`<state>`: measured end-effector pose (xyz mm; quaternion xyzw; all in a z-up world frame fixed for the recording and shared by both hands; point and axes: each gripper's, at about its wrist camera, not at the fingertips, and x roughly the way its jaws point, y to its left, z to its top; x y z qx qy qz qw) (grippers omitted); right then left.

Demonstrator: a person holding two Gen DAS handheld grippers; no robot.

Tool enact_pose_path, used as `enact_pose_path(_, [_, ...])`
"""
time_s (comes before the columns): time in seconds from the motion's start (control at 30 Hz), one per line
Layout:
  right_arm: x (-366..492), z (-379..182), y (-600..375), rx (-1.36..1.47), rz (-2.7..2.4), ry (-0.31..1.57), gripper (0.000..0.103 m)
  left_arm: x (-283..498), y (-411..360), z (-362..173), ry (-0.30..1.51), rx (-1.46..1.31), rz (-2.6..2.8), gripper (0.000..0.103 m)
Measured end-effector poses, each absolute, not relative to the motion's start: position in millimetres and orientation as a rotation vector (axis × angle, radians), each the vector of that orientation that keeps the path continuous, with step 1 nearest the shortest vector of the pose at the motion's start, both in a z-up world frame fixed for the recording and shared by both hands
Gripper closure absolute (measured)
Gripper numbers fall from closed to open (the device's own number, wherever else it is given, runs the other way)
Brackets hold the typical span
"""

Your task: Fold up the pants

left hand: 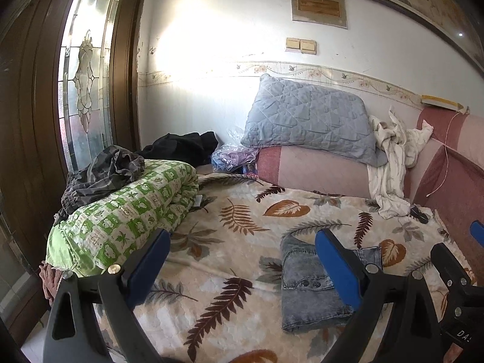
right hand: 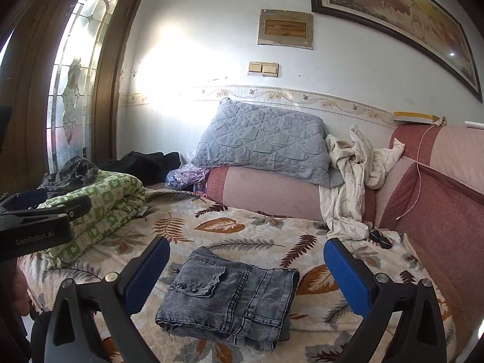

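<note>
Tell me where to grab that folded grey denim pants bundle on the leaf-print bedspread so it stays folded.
Take the folded grey denim pants bundle at its thick near edge, where the stacked layers show, coming in low from the front. Pinching all the layers together there should keep the fold. The right claw is open in front of the bundle, so it is probably the handier one.

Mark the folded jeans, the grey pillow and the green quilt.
folded jeans (right hand: pixel 230 299), right wrist view, middle of top layer
grey pillow (right hand: pixel 260 142), right wrist view, centre of quilted face
green quilt (left hand: pixel 133 211), left wrist view, top of roll
</note>
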<state>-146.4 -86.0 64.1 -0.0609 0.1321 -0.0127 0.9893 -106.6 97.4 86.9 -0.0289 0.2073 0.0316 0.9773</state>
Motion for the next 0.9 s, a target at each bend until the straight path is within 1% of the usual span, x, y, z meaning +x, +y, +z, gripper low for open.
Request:
enact_pose_path(0.43, [-166.2, 81.4, -66.2, -0.134, -0.003, 0.210, 0.000, -125.0, 112.9, 94.2, 0.415, -0.070, 0.073, 0.006])
enact_pose_path(0.9, [-163.3, 77.3, -58.0, -0.154, -0.003, 0.241, 0.000, -141.0, 117.6, 105.0, 0.372, -0.066, 0.057, 0.006])
